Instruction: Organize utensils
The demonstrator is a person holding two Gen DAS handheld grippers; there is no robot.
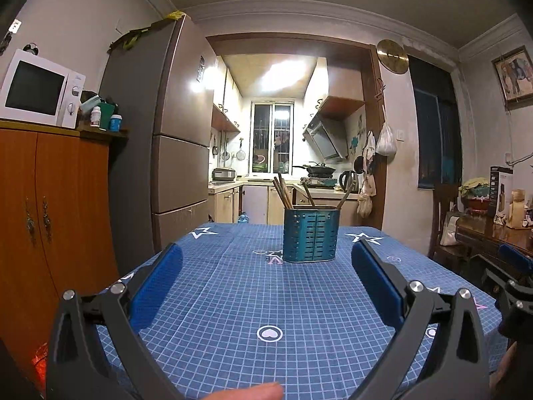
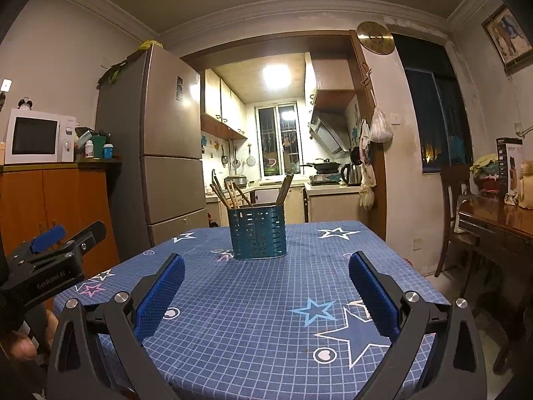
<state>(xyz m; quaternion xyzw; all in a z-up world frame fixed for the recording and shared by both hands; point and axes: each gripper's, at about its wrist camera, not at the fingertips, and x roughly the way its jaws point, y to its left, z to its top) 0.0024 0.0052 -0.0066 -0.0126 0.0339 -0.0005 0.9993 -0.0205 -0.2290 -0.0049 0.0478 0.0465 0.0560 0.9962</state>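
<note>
Orange wood cabinet (image 1: 50,216) at far left, white microwave (image 1: 40,88) on top, tall grey fridge (image 1: 166,133) just beside. Left claw (image 1: 266,253) held low over the near end of the bench (image 1: 233,300), blue pads spread wide, nothing between them. Blue checked cloth with stars all over the bench top, bare apart from one item. Teal slotted utensil holder (image 1: 310,235) upright toward the far end, roughly centred, well apart from both claws. Wooden chopsticks (image 1: 283,191) standing in it, a bunch in its left compartment and a few leaning in its right. Right claw (image 2: 266,261) likewise spread and empty, aimed at the same holder (image 2: 257,232), with the left claw visible at its left side off the bench edge.

Judged from this: no loose utensils in sight on the cloth, so either sorting already done or about to begin by drawing sticks out; cannot tell which.

Plenty of open room between claws and holder. Bench corners near on both sides; dark wooden chair (image 2: 456,213) and sideboard (image 2: 499,223) close at right, limiting swing there.
</note>
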